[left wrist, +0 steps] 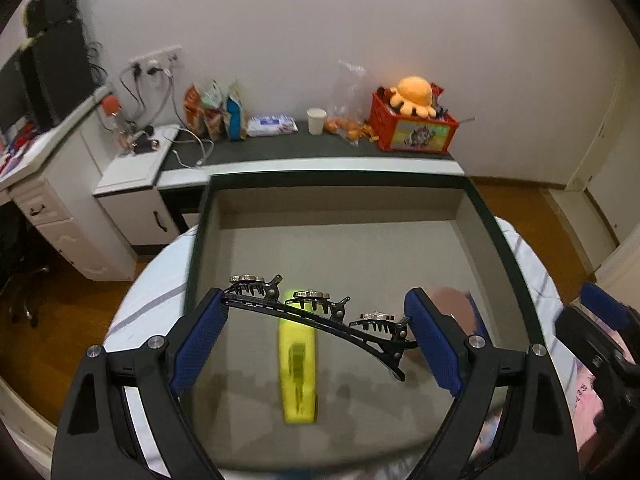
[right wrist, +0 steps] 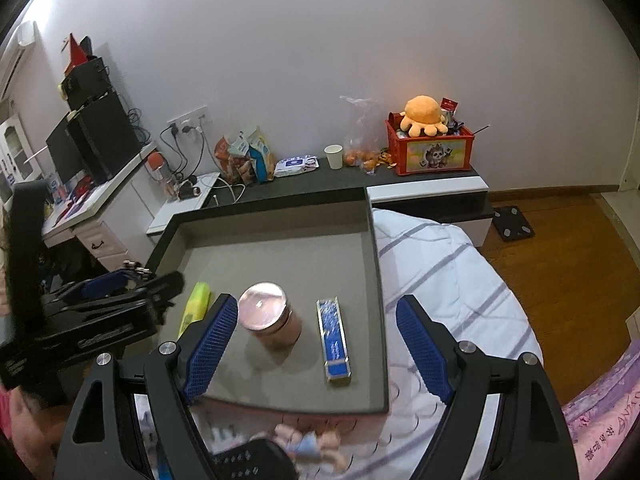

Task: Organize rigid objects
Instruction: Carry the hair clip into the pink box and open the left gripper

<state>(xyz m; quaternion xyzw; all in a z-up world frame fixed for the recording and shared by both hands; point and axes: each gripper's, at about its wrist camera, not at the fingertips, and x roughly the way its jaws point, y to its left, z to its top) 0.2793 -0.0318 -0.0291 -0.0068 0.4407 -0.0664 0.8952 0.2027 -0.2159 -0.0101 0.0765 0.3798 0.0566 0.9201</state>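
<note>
Two grippers work over one large grey tray (right wrist: 372, 264) that rests on a striped white bedcover (right wrist: 448, 272), its near edge cut off behind the gripper bodies in the left wrist view. Beyond the tray runs a dark-topped low cabinet (left wrist: 280, 146) against the wall, crowded with a red crate (left wrist: 414, 130) holding an orange plush octopus (left wrist: 414, 94), snack bags (left wrist: 214, 110) and a paper cup (left wrist: 316, 121). The left gripper (left wrist: 316, 340) holds a long black hair clip (left wrist: 320, 316) spanning its blue pads, fingers spread wide to the clip's length, above the tray; whether the far end truly touches the right pad is hard to tell. Below it lies a yellow highlighter (left wrist: 298, 376), blurred. The right gripper (right wrist: 316, 348) stands wide open with nothing between its fingers, low over the tray's near side. A pink-lidded jar (right wrist: 272, 320) stands just beside its left finger, partly hidden in the left wrist view, and a blue rectangular case (right wrist: 334, 340) lies flat to the jar's right, apart from it.
</note>
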